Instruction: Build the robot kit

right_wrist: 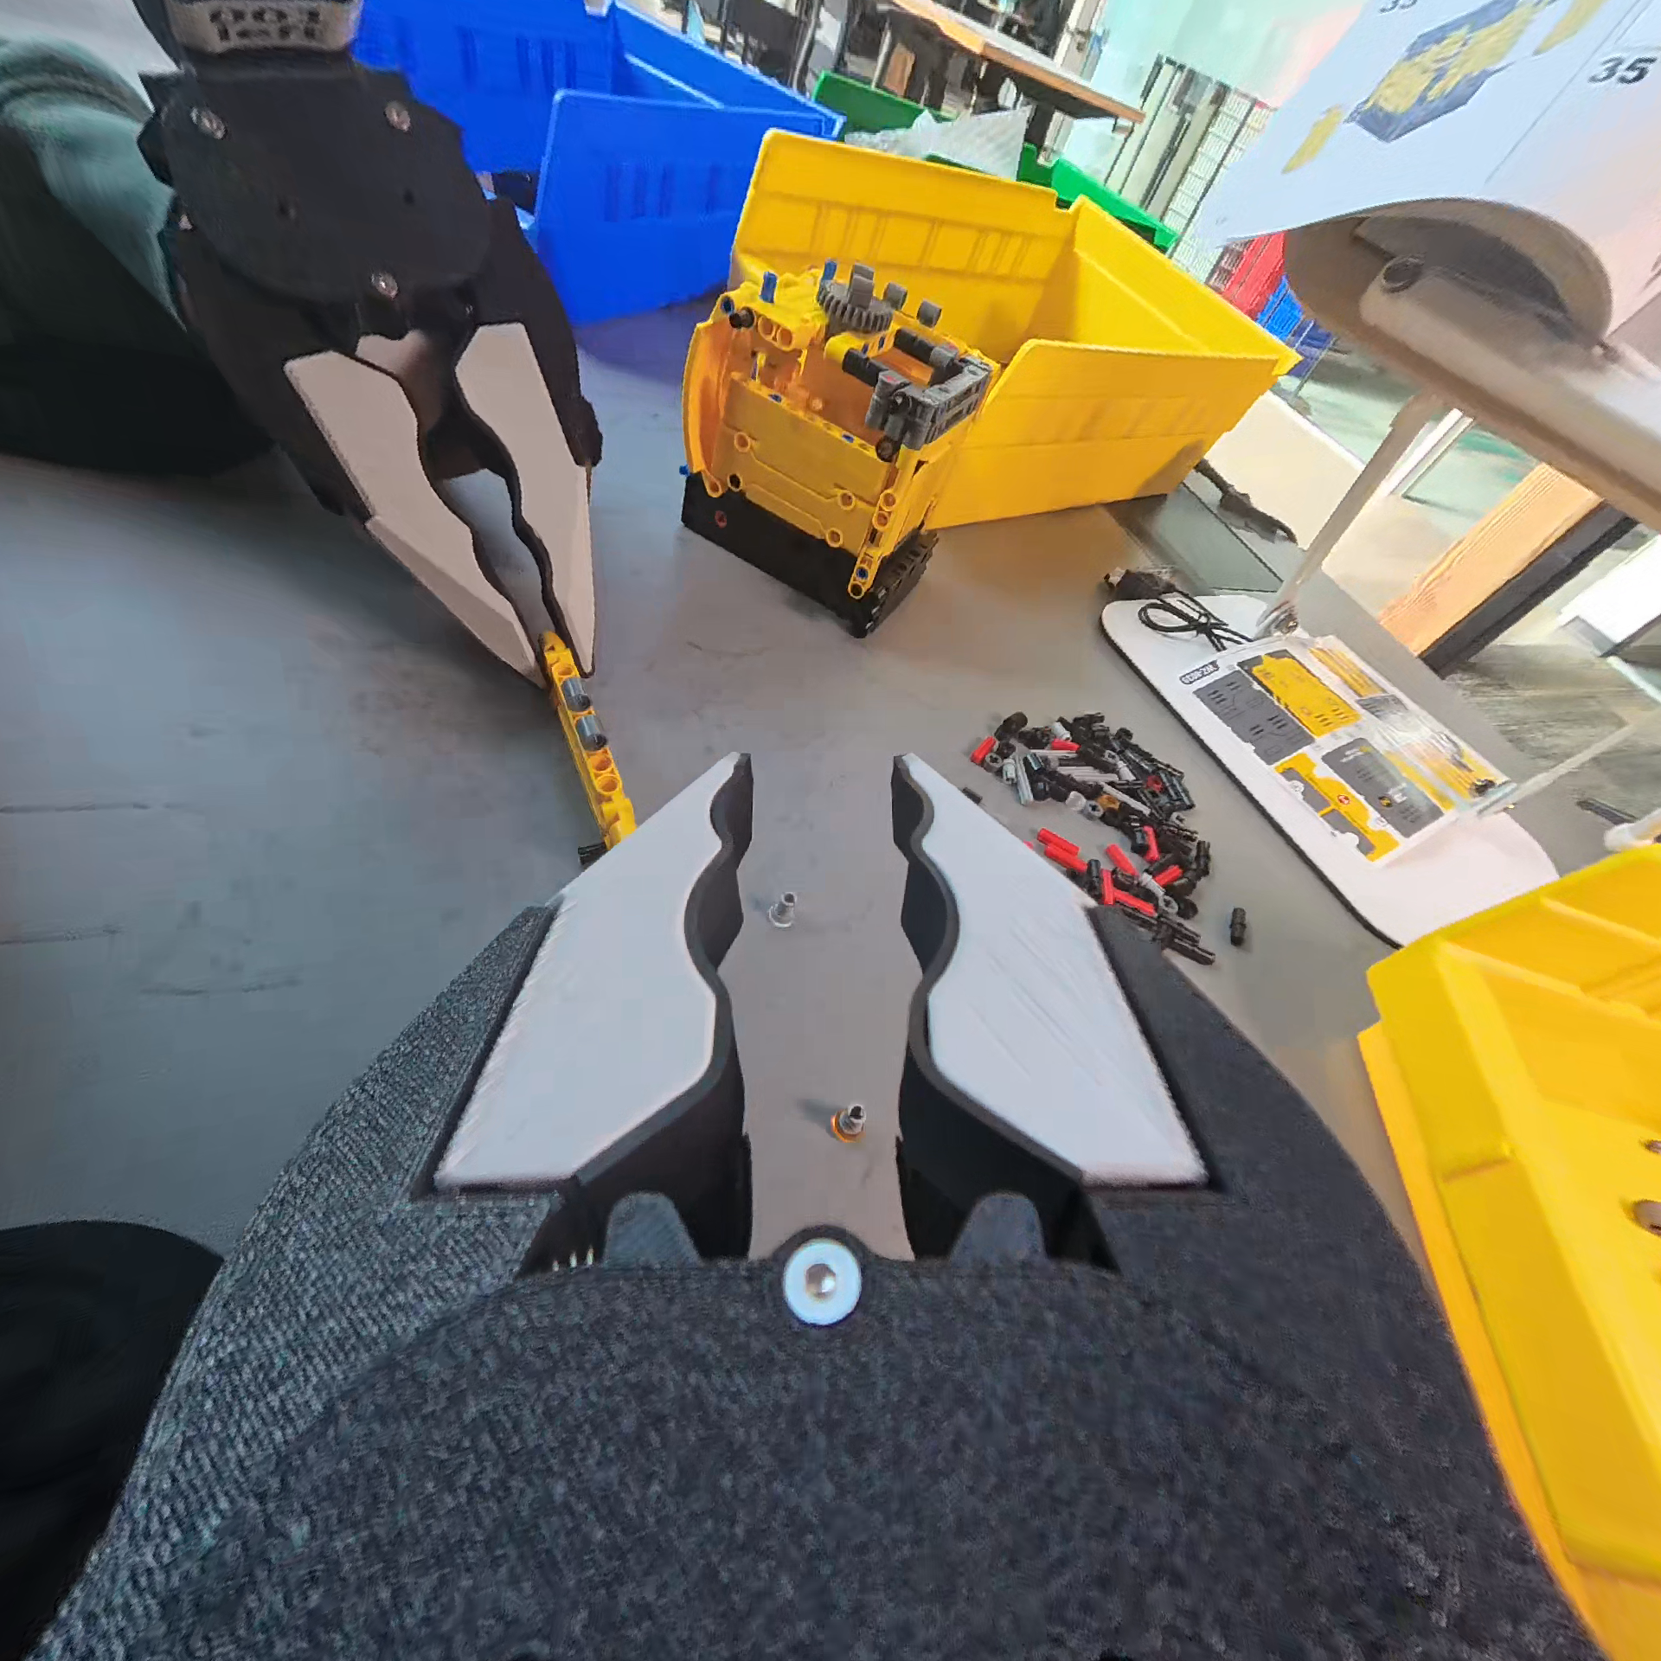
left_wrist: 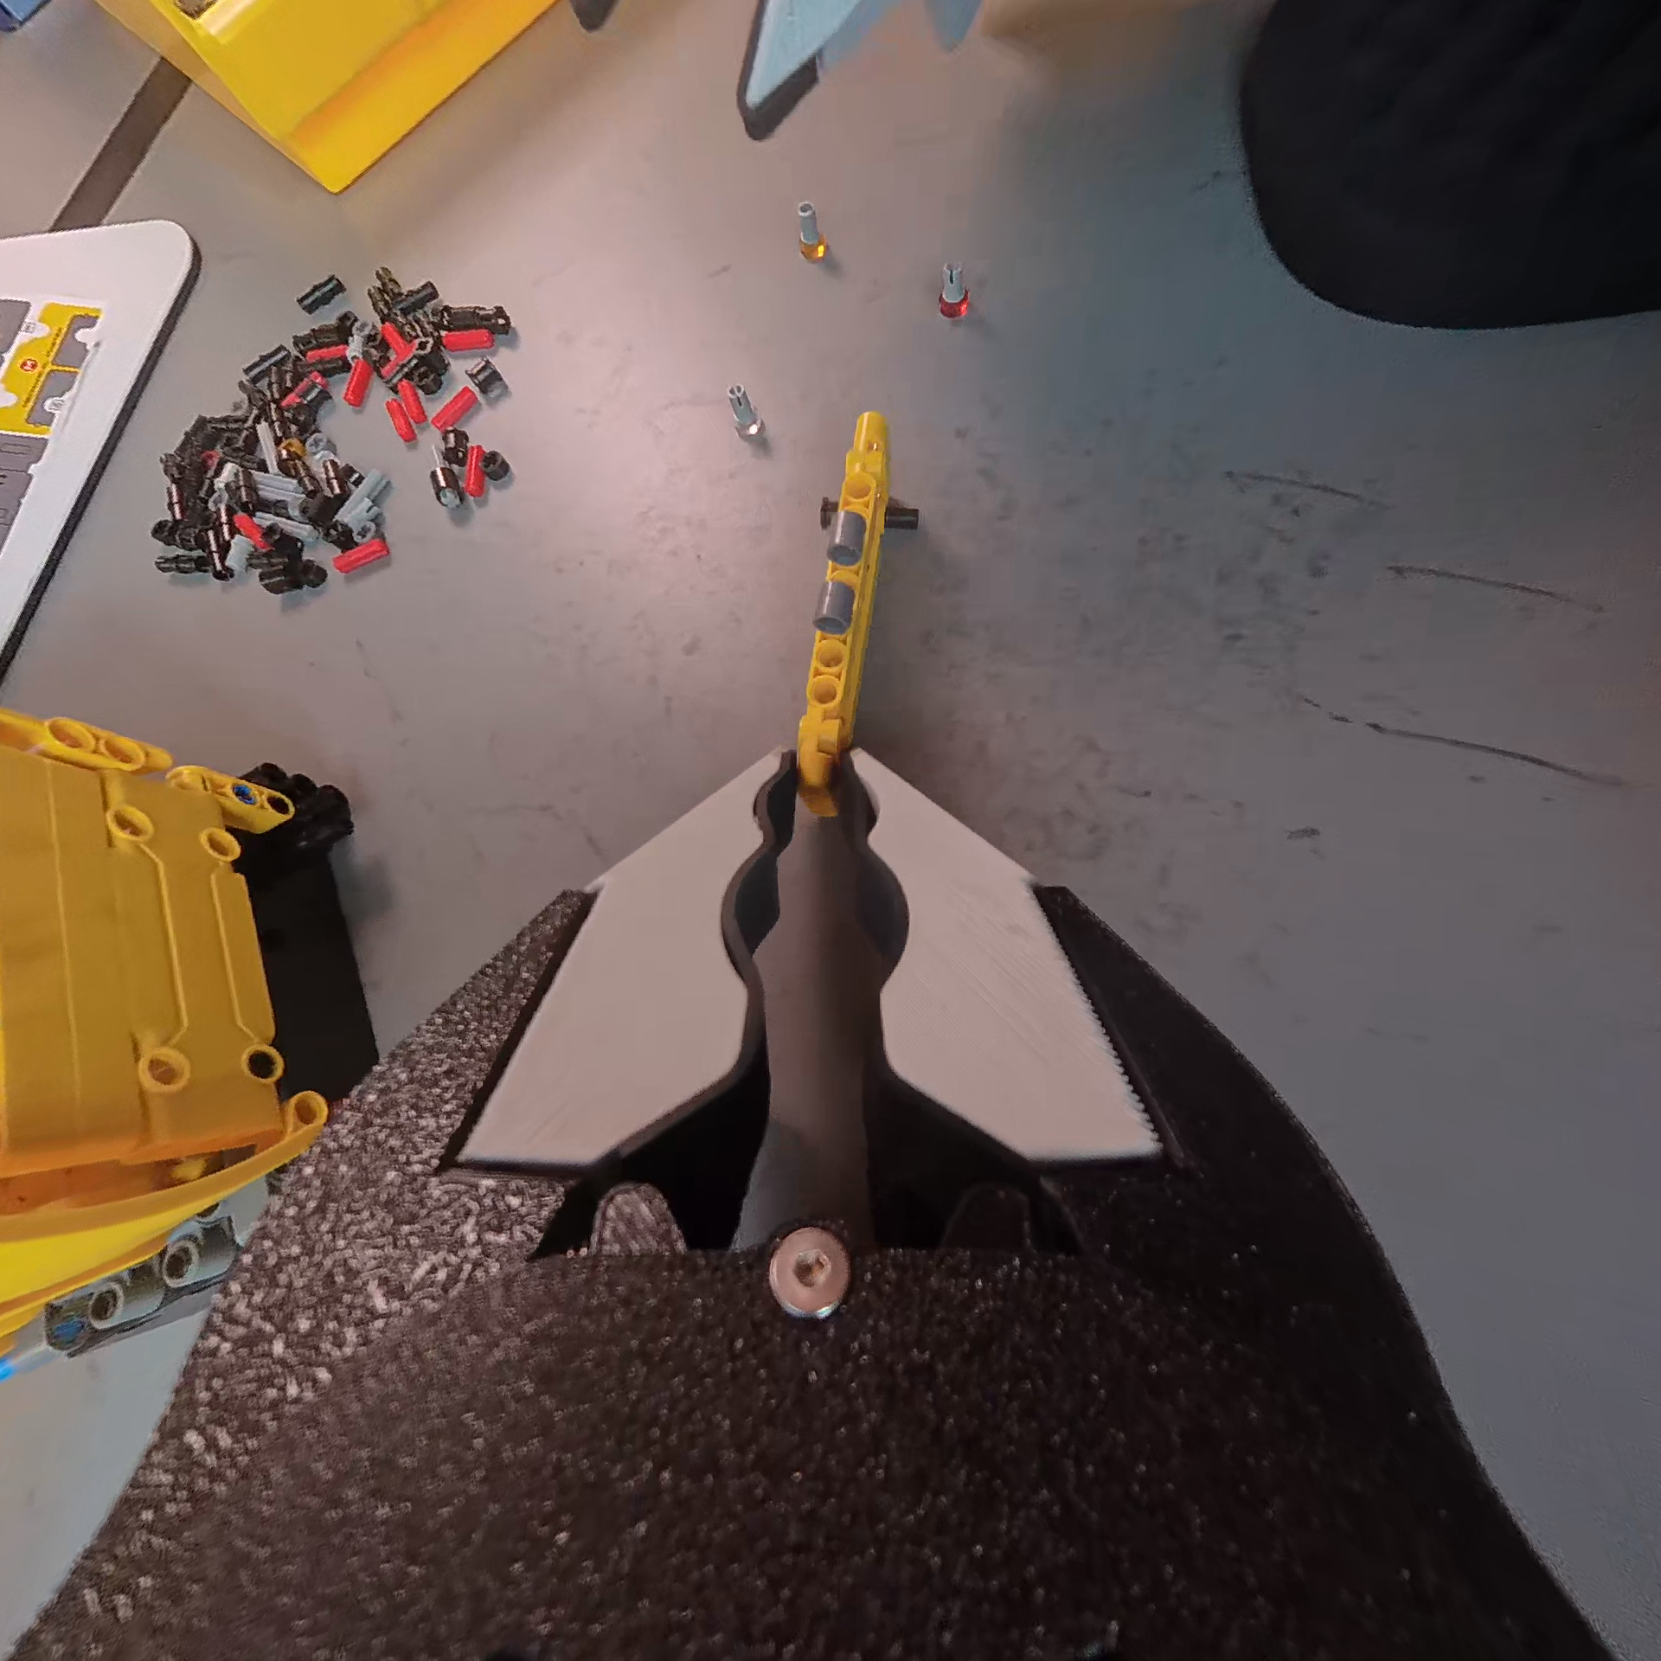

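Observation:
My left gripper (left_wrist: 820, 764) is shut on one end of a long yellow holed beam (left_wrist: 849, 593) with two grey pins and a black pin in it. The beam's far end rests on the grey table. The same gripper (right_wrist: 564, 661) and beam (right_wrist: 589, 746) show in the right wrist view, at the left. My right gripper (right_wrist: 820, 764) is open and empty, low over the table beside the beam's far end. A clear-tipped grey pin (right_wrist: 784, 908) and an orange-tipped pin (right_wrist: 849, 1122) stand between its fingers. A partly built yellow and black brick model (right_wrist: 827, 449) stands behind.
A heap of small black, red and grey pins (left_wrist: 333, 431) lies on the table. An orange-tipped pin (left_wrist: 811, 232), a red-tipped pin (left_wrist: 953, 292) and a clear one (left_wrist: 746, 412) stand apart. Yellow bins (right_wrist: 1079, 341) and blue bins (right_wrist: 629, 180) stand behind. A printed sheet (right_wrist: 1330, 728) lies on a white board. There is about 12 centimeters between the tips of the two grippers.

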The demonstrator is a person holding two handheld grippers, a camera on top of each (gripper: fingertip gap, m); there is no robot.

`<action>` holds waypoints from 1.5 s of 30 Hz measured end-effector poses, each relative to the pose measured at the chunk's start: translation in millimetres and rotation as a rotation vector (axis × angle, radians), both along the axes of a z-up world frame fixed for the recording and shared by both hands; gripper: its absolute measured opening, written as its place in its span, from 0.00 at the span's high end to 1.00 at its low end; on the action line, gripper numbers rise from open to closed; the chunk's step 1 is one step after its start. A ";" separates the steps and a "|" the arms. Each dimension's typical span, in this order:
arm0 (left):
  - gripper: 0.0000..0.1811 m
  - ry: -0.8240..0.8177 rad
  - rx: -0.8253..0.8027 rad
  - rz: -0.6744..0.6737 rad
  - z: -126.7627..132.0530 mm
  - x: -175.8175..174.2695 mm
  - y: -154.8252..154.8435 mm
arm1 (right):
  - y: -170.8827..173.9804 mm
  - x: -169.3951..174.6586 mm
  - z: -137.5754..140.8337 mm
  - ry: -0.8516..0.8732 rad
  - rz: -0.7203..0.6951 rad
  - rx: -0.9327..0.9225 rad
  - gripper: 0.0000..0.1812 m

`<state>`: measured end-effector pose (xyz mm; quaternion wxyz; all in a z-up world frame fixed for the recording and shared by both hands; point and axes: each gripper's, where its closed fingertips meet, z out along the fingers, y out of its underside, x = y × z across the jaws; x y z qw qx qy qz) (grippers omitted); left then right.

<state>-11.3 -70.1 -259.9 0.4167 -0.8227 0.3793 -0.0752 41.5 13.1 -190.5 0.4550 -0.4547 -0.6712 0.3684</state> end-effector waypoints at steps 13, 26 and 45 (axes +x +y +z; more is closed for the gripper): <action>0.94 0.032 0.024 -0.004 -1.0 -8.9 -0.5 | -2.9 34.6 -34.5 -0.274 0.065 -0.041 0.82; 0.91 0.038 0.037 -0.001 1.4 -18.3 -2.7 | -3.2 56.4 -62.4 -0.466 0.091 -0.010 0.83; 0.90 -0.233 0.107 -0.035 42.1 0.2 -8.4 | -25.6 46.4 -67.6 -0.441 0.170 -0.076 0.96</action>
